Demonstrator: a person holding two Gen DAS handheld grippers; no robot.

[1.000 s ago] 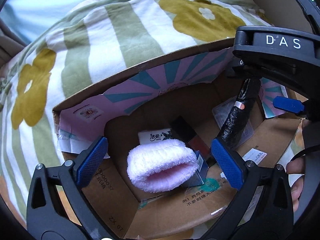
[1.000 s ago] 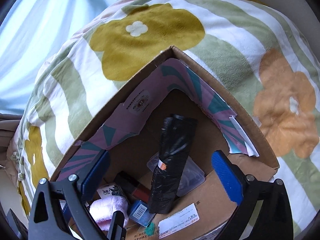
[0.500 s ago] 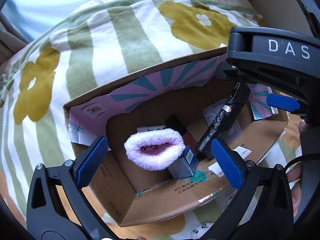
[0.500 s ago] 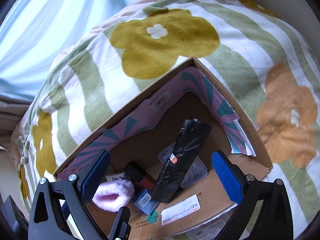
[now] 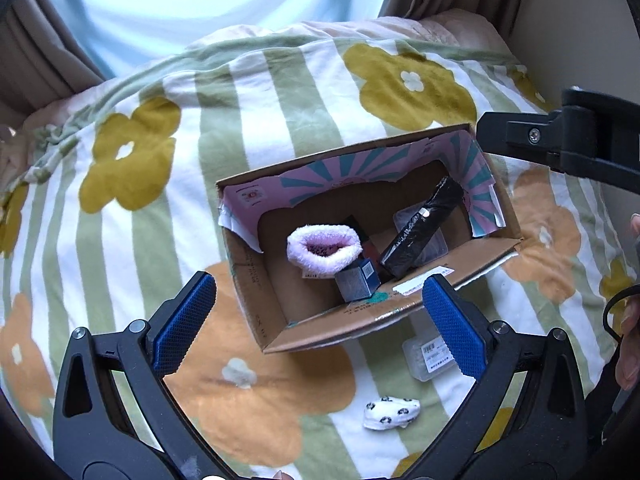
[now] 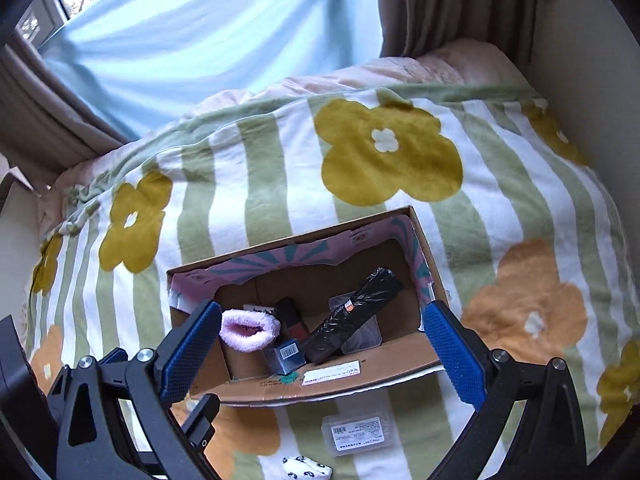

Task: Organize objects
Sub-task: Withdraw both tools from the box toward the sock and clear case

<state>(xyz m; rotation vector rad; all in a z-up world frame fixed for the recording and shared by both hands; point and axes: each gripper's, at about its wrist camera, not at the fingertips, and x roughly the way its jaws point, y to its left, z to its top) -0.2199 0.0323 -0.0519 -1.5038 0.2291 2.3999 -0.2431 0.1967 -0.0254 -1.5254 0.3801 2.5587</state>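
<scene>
Both claws gape empty — left claw [image 5: 318, 312] and right claw [image 6: 322, 346] hover above the cardboard box [image 5: 448, 284].

Daylit pale blue curtain [image 6: 208, 40] at eleven o'clock, brown drapes [image 6: 452, 4] at one, flowered striped blanket [image 6: 280, 160] below.

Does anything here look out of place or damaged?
Two things still lie outside the cardboard box on the blanket: a clear plastic case and a small patterned sock. The box's pink lining is torn ragged. Inside, the black roll leans askew.
</scene>
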